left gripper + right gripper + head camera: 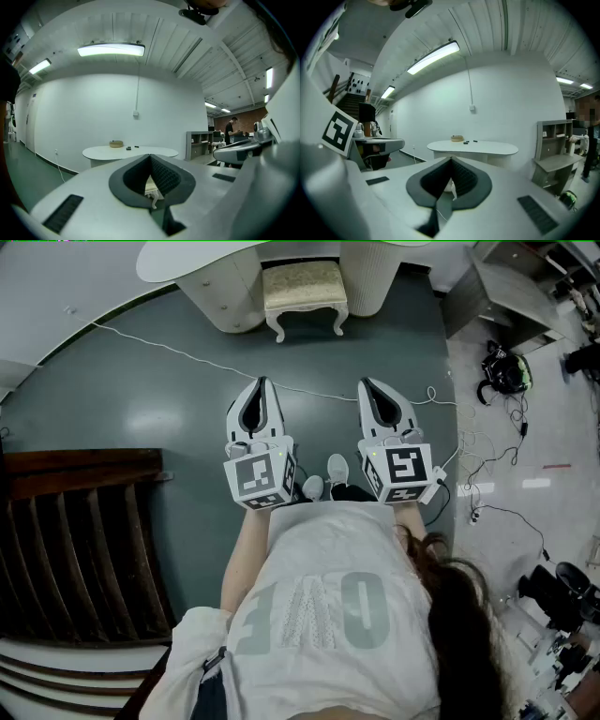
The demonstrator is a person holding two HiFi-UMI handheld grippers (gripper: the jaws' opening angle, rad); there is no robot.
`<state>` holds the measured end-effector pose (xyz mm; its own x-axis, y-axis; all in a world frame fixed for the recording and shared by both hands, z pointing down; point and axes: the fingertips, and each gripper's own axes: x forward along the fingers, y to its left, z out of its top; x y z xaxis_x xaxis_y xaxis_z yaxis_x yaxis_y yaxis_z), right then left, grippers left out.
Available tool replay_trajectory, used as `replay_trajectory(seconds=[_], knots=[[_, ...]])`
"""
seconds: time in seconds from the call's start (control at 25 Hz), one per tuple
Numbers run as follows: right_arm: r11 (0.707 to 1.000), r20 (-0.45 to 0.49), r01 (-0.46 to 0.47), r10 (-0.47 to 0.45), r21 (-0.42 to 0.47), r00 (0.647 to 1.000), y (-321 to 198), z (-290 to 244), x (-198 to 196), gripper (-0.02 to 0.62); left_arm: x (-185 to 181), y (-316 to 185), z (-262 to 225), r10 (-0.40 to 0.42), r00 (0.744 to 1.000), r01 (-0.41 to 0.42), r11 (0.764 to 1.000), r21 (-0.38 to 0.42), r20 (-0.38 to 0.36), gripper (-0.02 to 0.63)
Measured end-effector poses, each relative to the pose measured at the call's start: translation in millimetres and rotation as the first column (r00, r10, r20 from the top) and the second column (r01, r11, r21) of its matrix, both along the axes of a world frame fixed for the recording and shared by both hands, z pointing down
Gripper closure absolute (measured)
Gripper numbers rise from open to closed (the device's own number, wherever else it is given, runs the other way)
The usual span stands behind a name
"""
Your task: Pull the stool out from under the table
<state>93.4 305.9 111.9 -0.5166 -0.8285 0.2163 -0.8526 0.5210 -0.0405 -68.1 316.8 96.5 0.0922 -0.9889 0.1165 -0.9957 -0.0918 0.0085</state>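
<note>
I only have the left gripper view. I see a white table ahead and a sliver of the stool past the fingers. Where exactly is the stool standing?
Observer: In the head view the stool stands between the two white pedestals of the table, and most of it shows in front of the tabletop.
Operator: And where are my grippers relative to it?
Observer: The left gripper and right gripper are side by side, pointing at the stool. Both are well short of it, with bare floor between.
Operator: Is the right one open?
Observer: No. The right gripper view shows its fingers together with nothing held.
</note>
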Motion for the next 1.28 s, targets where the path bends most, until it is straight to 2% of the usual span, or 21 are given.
replay_trajectory(seconds=[0.48, 0.68, 1.08, 1.28], knots=[[1.000, 0.010, -0.002, 0.003, -0.028, 1.000, -1.6, 4.5, 7.4, 0.566, 2.2, 1.4, 7.0, -0.013, 1.000, 0.013, 0.999, -0.031, -0.005, 0.581], [0.999, 0.085, -0.003, 0.007, -0.050, 0.996, -10.5, 4.5, 16.6, 0.566, 10.4, -4.5, 12.8, -0.024, 1.000, 0.024, 0.999, -0.048, -0.006, 0.581], [0.996, 0.080, -0.012, 0.019, -0.090, 0.997, -43.1, 28.0, 50.8, 0.566, 40.4, -28.6, 25.5, -0.043, 0.999, 0.042, 0.996, -0.074, -0.006, 0.581], [0.998, 0.064, -0.023, 0.026, -0.056, 0.998, -53.8, 30.1, 55.6, 0.566, 42.5, -34.3, 30.1, -0.042, 0.999, 0.042, 0.997, -0.058, -0.016, 0.581]])
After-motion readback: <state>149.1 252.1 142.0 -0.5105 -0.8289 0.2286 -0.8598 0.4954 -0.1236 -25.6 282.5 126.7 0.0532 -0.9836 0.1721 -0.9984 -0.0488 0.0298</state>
